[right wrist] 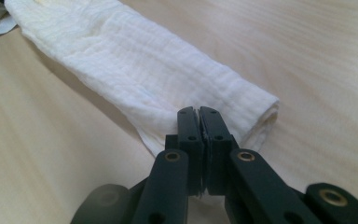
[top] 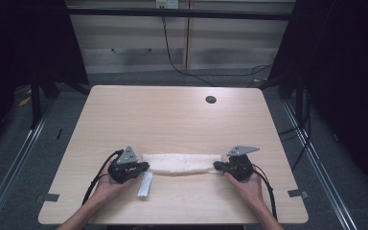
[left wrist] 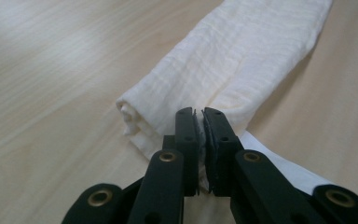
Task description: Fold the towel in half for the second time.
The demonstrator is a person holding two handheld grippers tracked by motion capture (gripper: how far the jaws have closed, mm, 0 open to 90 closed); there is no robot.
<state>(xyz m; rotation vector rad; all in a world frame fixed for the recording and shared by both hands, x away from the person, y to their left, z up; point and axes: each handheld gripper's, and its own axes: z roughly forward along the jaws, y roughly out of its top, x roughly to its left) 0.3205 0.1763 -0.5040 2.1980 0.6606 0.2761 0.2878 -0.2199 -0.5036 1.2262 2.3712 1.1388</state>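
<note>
High view looks forward and down over the whole table (top: 172, 115). Each gripper view sits low and close behind its jaws, facing along the folded cloth (left wrist: 242, 60) from opposite ends.

Worktop (top: 172, 115), light wood: one, with one round dark hole (top: 211, 99) near its far right edge.

Cloth (top: 182, 163), white, folded into a long band: one.

White strip (top: 145, 184) lying beside the cloth's left end: one.

Tongs, black, two-jawed: two, namely left tongs (top: 145, 166) and right tongs (top: 217, 166); each carries one grey three-cornered plate and one trailing cable.

Hands: two, left hand (top: 106, 184) and right hand (top: 245, 184).

Grey tape marks on the worktop's near edge: two.
</note>
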